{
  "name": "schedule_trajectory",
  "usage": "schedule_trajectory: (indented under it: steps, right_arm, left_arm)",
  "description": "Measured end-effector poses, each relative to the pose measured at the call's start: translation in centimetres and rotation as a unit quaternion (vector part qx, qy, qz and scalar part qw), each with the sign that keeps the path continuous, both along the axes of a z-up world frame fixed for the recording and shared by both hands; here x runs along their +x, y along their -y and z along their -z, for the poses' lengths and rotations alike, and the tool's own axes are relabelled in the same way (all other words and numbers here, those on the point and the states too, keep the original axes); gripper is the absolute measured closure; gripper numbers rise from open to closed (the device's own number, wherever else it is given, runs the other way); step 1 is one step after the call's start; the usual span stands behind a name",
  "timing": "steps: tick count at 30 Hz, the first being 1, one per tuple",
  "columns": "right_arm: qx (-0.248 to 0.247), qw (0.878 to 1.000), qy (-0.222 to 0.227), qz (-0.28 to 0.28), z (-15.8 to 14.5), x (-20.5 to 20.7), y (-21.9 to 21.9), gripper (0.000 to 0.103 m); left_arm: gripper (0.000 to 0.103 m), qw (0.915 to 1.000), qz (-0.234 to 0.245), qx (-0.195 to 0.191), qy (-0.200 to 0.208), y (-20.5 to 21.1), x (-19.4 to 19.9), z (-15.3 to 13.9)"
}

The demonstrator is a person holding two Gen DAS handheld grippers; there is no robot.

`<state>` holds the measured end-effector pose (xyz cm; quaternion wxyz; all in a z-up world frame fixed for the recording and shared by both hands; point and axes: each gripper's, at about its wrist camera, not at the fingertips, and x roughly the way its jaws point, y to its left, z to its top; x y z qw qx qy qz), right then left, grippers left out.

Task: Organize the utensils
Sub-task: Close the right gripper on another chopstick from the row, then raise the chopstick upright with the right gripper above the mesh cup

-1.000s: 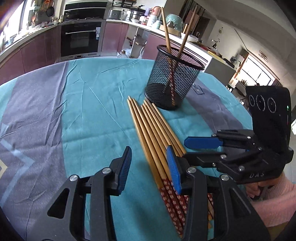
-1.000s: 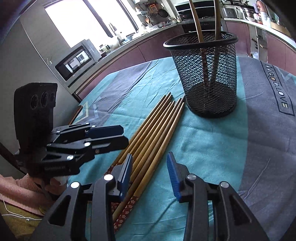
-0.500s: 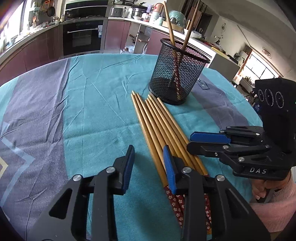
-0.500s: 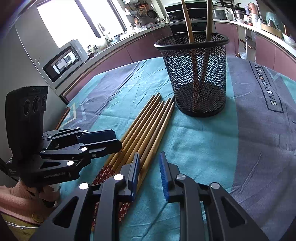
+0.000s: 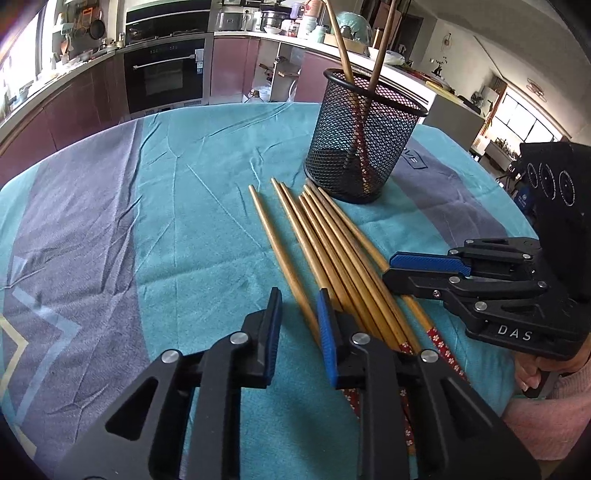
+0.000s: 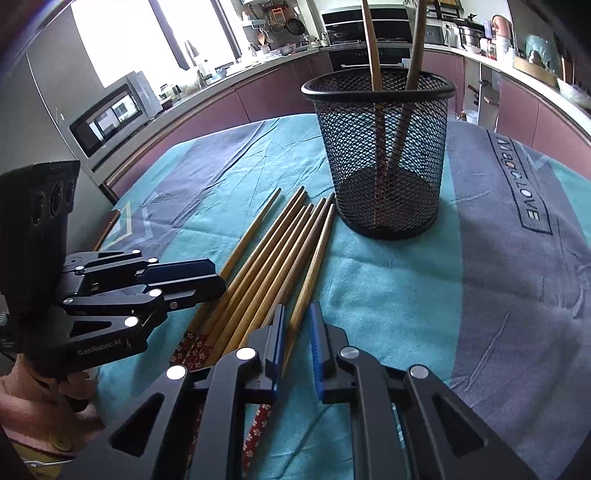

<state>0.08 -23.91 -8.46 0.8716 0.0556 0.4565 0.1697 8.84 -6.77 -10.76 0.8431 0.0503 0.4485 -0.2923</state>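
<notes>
Both grippers have narrowed: left gripper [image 5: 297, 325] closing around one split-off chopstick [image 5: 280, 254], right gripper [image 6: 297, 338] shut on the outermost chopstick [image 6: 312, 273], both pointing toward the holder [image 5: 364, 136].

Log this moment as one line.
left gripper: closing around leftmost chopstick | right gripper: shut on rightmost chopstick | mesh cup: two chopsticks inside

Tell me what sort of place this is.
Most likely a home kitchen: a built-in oven sits among dark red cabinets, a microwave stands by the window, and pots and pans crowd the counter behind the cloth-covered table.
</notes>
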Motion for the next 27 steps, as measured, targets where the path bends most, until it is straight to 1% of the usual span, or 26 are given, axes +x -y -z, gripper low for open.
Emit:
schedule_trajectory:
  steps: [3, 5, 11, 14, 17, 20, 22, 24, 27]
  right_arm:
    - [-0.026, 1.000, 0.007, 0.000, -0.1, 0.3, -0.8, 0.093]
    - [-0.033, 0.999, 0.008, 0.001, -0.1, 0.6, -1.0, 0.093]
    - [-0.016, 1.000, 0.000, 0.006, 0.0, 1.2, -0.5, 0.095]
    - [-0.015, 1.000, -0.002, 0.011, -0.2, 1.1, 0.2, 0.096]
    - [-0.031, 0.999, -0.002, 0.013, -0.2, 1.2, 0.1, 0.097]
    - [-0.051, 0.999, 0.002, 0.005, -0.3, 1.6, -0.5, 0.094]
    - [-0.055, 0.998, 0.006, 0.002, -0.2, 1.8, -0.8, 0.093]
    - [-0.049, 0.999, 0.005, 0.002, -0.2, 2.1, -0.7, 0.096]
    - [-0.032, 0.999, 0.002, 0.005, -0.2, 2.3, -0.2, 0.096]
  left_arm:
    - [0.084, 0.9999, -0.001, 0.009, 0.004, 0.3, 0.2, 0.0]
    - [0.088, 0.9998, -0.003, 0.016, 0.008, 0.5, 0.3, 0.0]
    - [0.093, 0.9996, -0.019, 0.020, 0.008, 0.4, 0.4, 0.0]
    - [0.094, 0.9994, -0.028, 0.018, 0.008, 0.0, 0.2, 0.0]
    - [0.095, 0.9991, -0.032, 0.023, 0.011, -0.2, 0.3, -0.1]
    - [0.093, 0.9990, -0.034, 0.026, 0.010, -0.1, 0.6, 0.0]
    - [0.093, 0.9990, -0.034, 0.026, 0.012, 0.1, 0.8, 0.0]
    - [0.094, 0.9989, -0.037, 0.025, 0.011, 0.2, 0.9, -0.1]
    - [0.095, 0.9988, -0.043, 0.021, 0.010, 0.2, 1.0, -0.2]
